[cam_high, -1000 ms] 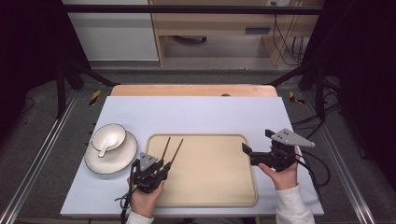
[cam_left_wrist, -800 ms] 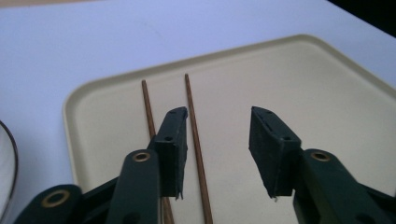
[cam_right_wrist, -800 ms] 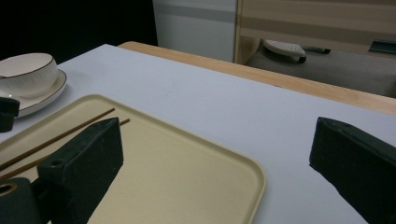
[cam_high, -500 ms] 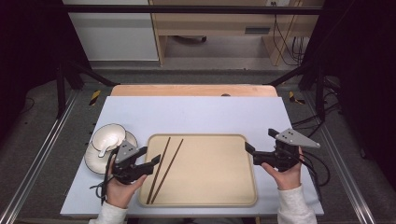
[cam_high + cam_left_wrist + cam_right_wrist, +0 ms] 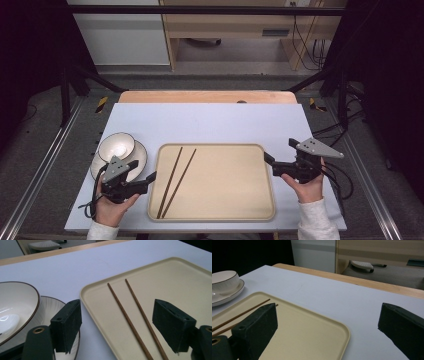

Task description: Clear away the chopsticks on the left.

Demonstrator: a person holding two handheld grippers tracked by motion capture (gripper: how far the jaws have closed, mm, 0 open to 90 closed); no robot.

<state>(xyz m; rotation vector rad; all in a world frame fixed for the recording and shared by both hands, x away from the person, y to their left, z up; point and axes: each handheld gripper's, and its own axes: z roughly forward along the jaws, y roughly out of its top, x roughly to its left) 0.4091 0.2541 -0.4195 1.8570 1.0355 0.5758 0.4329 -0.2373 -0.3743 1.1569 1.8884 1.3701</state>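
Observation:
Two brown chopsticks point(image 5: 175, 180) lie side by side on the left part of a beige tray point(image 5: 225, 185), slanting from near left to far right. My left gripper point(image 5: 144, 170) hovers just off the tray's left edge, over the plate's rim. Its jaws have just been opening and now stand open with nothing between them. In the left gripper view the left gripper point(image 5: 117, 315) faces the chopsticks point(image 5: 130, 322) lying free on the tray point(image 5: 187, 282). My right gripper point(image 5: 279, 150) is open at the tray's right edge, pointing left. The right gripper point(image 5: 327, 320) sees the chopsticks point(image 5: 242, 315) far off.
A white bowl point(image 5: 116, 146) with a dark rim sits on a white plate point(image 5: 139, 156) left of the tray, close behind the left gripper. Both rest on a pale table sheet point(image 5: 210, 125). Metal frame rails run along both sides.
The left gripper has let go of the chopsticks, which now lie on the tray. It has drawn back to the left, toward the plate, with its jaws wider. The right hand has stayed put.

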